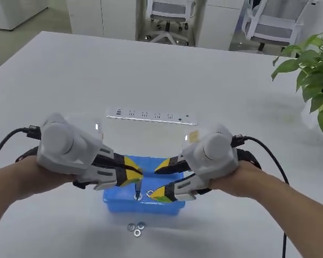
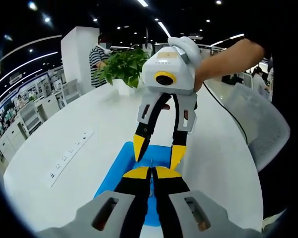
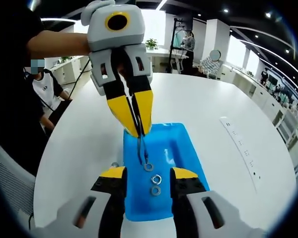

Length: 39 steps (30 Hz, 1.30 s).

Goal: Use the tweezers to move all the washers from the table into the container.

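Pinching tweezers point(image 3: 141, 148), left tool point(image 3: 139, 133) faces empty, wide-open right tool point(image 2: 157, 153); head view adds washers point(image 1: 136, 229) on table point(image 1: 204, 80).

Both forearms reach forward, and each hand is wrapped round the rear of its tool. The left hand point(image 1: 27, 174) carries the left hand-held gripper point(image 1: 135, 171), which points inward to the person's right. Its jaws are pressed together on the tweezers point(image 1: 137, 191), which hang tip-down. The right hand point(image 1: 242, 180) carries the right hand-held gripper point(image 1: 159, 181), which points inward to the person's left. Its jaws stand apart and grip nothing. The two sets of yellow jaw tips face each other, near but not touching.
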Tool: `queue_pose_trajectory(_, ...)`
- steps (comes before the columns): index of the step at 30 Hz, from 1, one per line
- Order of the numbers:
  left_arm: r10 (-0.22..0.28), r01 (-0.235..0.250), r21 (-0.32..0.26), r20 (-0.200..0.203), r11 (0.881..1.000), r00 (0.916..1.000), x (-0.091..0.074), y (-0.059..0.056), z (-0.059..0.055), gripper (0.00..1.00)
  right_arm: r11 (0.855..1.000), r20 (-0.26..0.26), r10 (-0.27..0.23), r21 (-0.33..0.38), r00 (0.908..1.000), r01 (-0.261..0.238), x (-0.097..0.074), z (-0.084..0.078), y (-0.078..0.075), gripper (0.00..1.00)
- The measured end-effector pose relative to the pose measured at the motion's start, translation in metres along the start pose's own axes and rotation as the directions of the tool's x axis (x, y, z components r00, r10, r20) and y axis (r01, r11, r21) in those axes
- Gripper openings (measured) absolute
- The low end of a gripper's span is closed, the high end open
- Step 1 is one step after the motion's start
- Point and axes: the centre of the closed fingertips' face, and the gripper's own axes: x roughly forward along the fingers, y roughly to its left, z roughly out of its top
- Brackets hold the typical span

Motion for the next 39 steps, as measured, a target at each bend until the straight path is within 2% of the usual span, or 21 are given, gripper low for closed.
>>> queue_pose_trajectory(14,0.018,-0.018,0.013,0.003,1.000,0.9998,-0.012,-0.001,0.010,0.06,0.998,-0.013,-0.061,0.032,0.9980,0.062,-0.024,-0.009,0.006,0.43)
queue_pose_trajectory(24,0.022,-0.022,0.007,0.005,1.000,0.9997,-0.023,-0.005,0.019,0.06,0.990,-0.014,-0.123,0.067,0.9923,0.124,-0.043,-0.018,0.008,0.51)
queue_pose_trajectory(39,0.028,-0.028,0.010,0.005,1.000,0.9996,-0.033,-0.012,0.027,0.06,0.976,0.004,-0.177,0.129,0.9842,0.175,-0.056,-0.025,0.020,0.63)
